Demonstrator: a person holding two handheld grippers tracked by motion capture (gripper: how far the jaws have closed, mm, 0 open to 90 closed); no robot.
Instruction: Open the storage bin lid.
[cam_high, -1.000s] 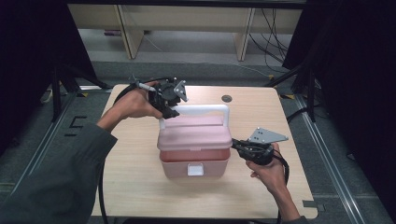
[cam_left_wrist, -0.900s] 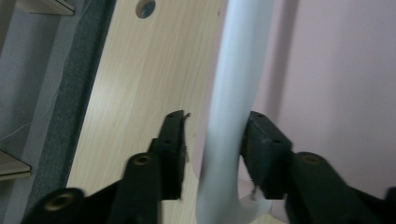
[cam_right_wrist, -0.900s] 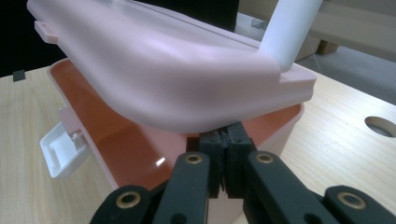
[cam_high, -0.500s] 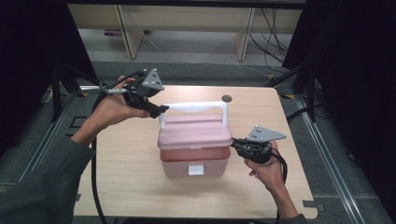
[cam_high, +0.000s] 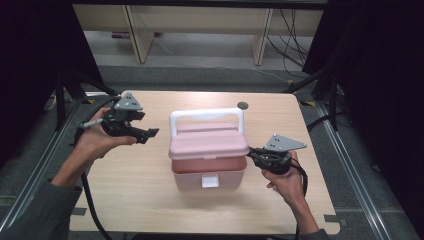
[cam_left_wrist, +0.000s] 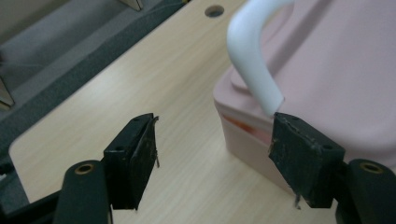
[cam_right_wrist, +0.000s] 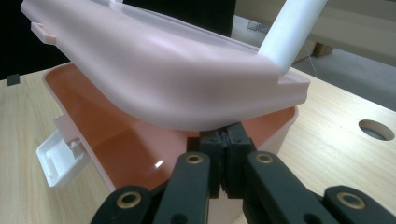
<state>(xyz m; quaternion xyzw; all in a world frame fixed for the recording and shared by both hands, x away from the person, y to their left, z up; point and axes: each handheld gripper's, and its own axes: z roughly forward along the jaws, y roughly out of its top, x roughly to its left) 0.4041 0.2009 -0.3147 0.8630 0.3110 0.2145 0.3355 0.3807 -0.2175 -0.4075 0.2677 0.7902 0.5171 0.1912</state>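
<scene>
Meanwhile, right claw (cam_right_wrist: 227, 154) pinched beneath lid (cam_right_wrist: 154, 79).

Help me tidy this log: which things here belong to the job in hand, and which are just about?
In the job:
pink storage box
its lid, propped up by the right claw
white handle
left claw, open

Just about:
wooden table
its cable hole

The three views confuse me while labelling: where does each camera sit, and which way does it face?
High view: above the person's side, looking forward and down at the table; forearms, left gripper, right gripper.
Left gripper view: rides the left gripper, fingers apart, facing the box's white handle.
Right gripper view: rides the right gripper, fingers closed under the raised lid.
All share the pink box.
</scene>
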